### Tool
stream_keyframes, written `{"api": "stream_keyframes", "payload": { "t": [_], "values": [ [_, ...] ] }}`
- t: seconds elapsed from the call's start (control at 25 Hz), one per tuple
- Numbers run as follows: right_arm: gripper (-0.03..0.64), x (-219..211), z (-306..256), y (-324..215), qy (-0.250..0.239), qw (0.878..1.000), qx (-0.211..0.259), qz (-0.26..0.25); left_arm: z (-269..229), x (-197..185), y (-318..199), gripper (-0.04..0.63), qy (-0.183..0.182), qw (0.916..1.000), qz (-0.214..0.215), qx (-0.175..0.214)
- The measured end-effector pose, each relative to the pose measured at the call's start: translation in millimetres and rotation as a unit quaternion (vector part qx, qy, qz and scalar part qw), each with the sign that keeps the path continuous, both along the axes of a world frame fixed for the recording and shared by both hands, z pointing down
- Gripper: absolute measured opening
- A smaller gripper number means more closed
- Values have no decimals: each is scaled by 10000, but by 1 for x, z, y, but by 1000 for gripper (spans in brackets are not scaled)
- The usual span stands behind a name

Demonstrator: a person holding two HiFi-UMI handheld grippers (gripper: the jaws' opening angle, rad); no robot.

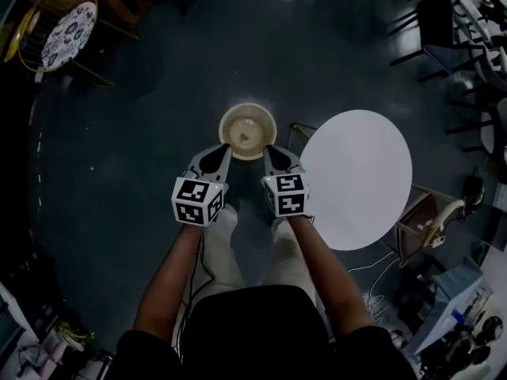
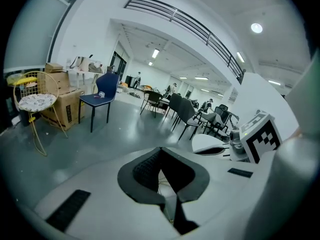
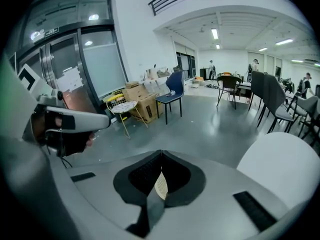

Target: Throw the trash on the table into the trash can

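Left tongs [image 2: 160, 148]: I read the dark pads as pressed tip to tip, nothing caught between them. Right tongs [image 3: 161, 153]: same story, pinched closed and empty. On the head view I've got both sets side by side, marker cubes up, pointing forward and down. Just past their tips the trash can [image 1: 230, 121] stands on the dark floor [image 1: 142, 149], round, cream, mouth up. A strip of its mesh also shows through the slot under the right tongs' tips. Something small and pale lies inside it, and I can't tell what. Just right of the can is the round white table [image 1: 356, 176]. Further out I see a blue chair [image 3: 170, 91] and cardboard boxes [image 3: 142, 104].
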State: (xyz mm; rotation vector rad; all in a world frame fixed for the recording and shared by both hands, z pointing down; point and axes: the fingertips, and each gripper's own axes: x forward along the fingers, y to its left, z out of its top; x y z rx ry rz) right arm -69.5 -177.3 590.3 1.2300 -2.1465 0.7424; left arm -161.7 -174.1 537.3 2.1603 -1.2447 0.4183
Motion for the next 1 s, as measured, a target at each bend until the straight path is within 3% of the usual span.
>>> {"api": "stream_keyframes", "payload": {
  "t": [0.52,1.0],
  "values": [
    [20,-33,-121,-8,-227,9969,683,-333,-107,-18,4,15,38,9986,-136,519],
    [20,-63,-204,-15,-466,9902,1319,-43,-176,-60,8,15,55,9949,35,1009]
  ]
}}
